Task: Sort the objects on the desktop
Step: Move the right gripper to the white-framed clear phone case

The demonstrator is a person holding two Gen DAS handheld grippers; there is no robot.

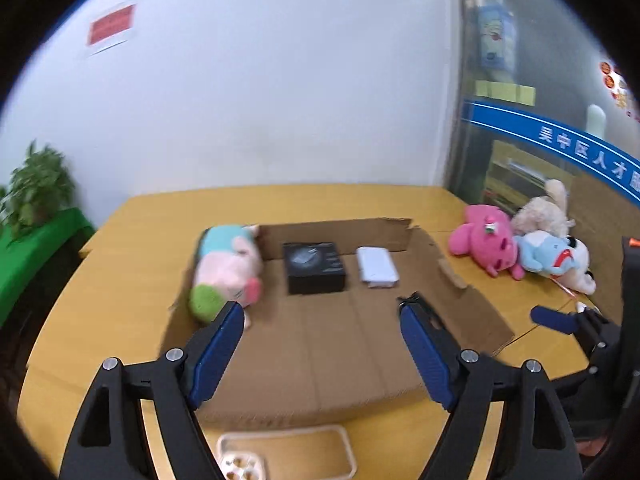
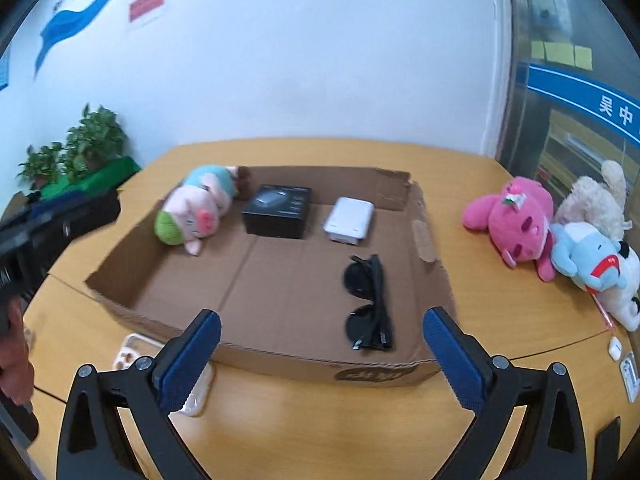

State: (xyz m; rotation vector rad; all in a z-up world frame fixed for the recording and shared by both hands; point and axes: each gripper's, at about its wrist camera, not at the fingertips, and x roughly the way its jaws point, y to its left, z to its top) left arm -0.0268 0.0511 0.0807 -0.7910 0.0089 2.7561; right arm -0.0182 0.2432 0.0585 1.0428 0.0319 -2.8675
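Both tongs stand spread and empty: the left gripper (image 1: pixel 320 312) and the right gripper (image 2: pixel 322 322) hang above the near wall of the cardboard tray (image 2: pixel 132 224). Just ahead of the right one lie the sunglasses (image 2: pixel 368 304) in the tray, long axis running away from it (the clear phone case (image 1: pixel 288 452) sits outside, nearer the left).

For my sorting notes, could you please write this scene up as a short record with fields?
surface: yellow wooden table
container: open cardboard tray
in tray, back row: pig plush, black box, white box
in tray, front right: black sunglasses, folded
outside tray, right: pink plush, cream plush, blue plush
outside tray, front: clear phone case
left hand-held gripper: open, empty
right hand-held gripper: open, empty
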